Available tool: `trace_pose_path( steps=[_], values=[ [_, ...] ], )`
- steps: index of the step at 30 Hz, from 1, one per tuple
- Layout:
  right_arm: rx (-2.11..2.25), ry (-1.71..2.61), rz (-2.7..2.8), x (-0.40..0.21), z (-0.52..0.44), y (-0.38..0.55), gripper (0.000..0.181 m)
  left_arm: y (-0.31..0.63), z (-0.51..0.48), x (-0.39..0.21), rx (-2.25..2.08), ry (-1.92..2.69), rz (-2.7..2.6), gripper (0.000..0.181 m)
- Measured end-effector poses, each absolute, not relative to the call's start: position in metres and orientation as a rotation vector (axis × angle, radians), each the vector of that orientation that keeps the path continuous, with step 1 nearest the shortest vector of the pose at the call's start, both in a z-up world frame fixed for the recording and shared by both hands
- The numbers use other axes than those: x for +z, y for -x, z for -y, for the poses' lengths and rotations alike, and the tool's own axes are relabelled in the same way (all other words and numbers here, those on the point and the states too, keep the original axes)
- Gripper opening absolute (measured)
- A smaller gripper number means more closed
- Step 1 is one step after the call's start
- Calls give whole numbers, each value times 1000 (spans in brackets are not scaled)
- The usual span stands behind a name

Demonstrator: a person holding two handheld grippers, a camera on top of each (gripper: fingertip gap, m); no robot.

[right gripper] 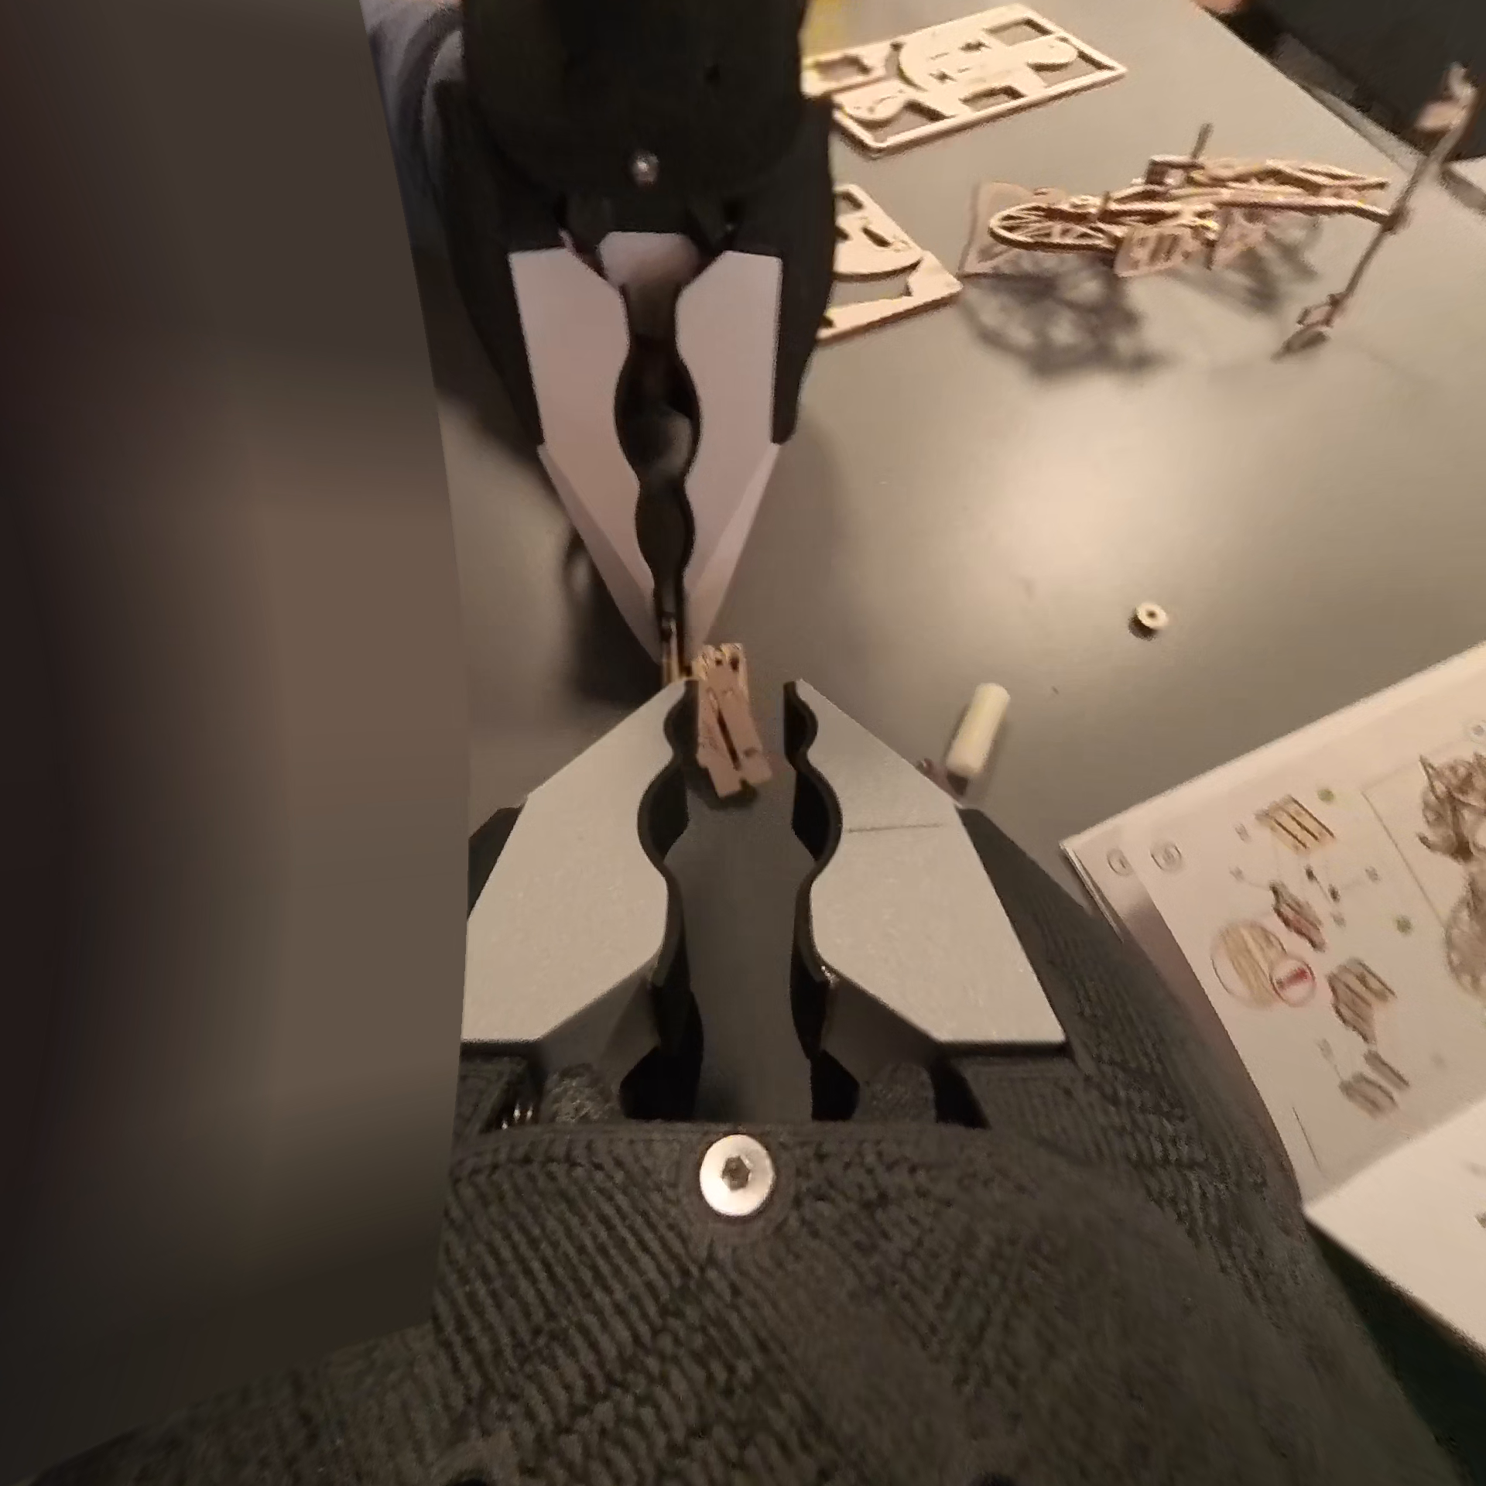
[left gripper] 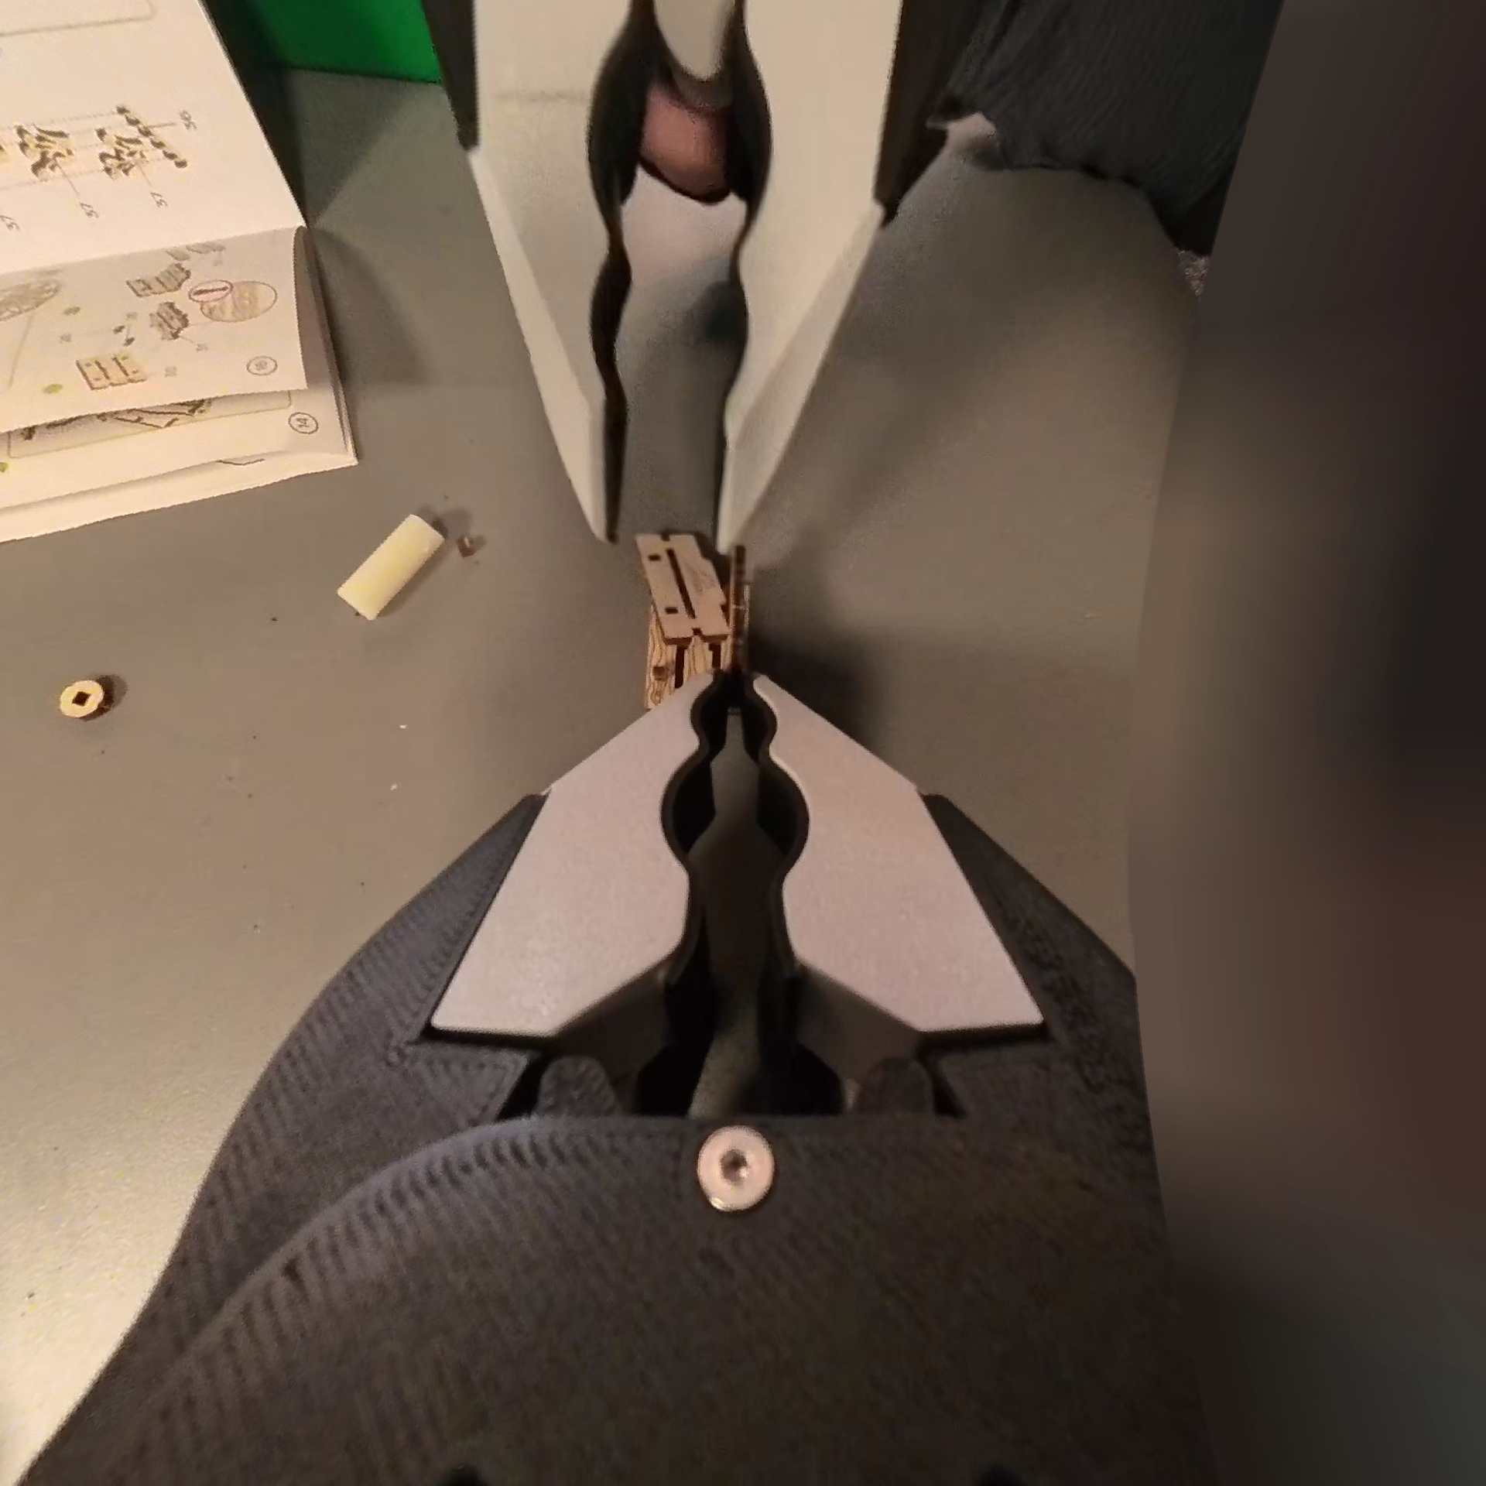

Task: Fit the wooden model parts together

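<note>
Two grippers met tip to tip over the grey bench (left gripper: 201,844): the left gripper (left gripper: 733,683) had its fingers almost closed on one thin wooden strip (left gripper: 738,611), while the right gripper (right gripper: 736,691) stood part-open around one slotted wooden block (right gripper: 728,736). One cream cylinder (left gripper: 392,576), one wooden washer (left gripper: 83,698) and one open instruction booklet (left gripper: 145,322) lay beside them. Two punched-out wooden sheets (right gripper: 957,72) and one part-built wooden model (right gripper: 1166,209) lay toward the bench's far edge.

Hobby bench (gray table (right gripper: 1045,498), kit sheets (right gripper: 957,72))
</note>
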State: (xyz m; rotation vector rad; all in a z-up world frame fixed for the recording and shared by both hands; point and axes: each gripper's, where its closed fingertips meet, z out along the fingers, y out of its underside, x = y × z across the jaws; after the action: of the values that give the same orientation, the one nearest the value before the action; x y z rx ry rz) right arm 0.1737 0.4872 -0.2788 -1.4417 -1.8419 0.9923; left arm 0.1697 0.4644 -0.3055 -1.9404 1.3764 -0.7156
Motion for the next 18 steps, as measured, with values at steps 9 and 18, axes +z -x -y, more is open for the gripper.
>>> trace_pose_path(
  steps=[9, 18],
  values=[
    [988, 1566, 1877, -299, -493, -189, 27, -170, -463, -305, -719, 1934, -1386, 2],
    [1127, 1627, 1909, -302, -488, -187, 6, -171, -462, -306, -727, 1932, -1392, 2]
  ],
)
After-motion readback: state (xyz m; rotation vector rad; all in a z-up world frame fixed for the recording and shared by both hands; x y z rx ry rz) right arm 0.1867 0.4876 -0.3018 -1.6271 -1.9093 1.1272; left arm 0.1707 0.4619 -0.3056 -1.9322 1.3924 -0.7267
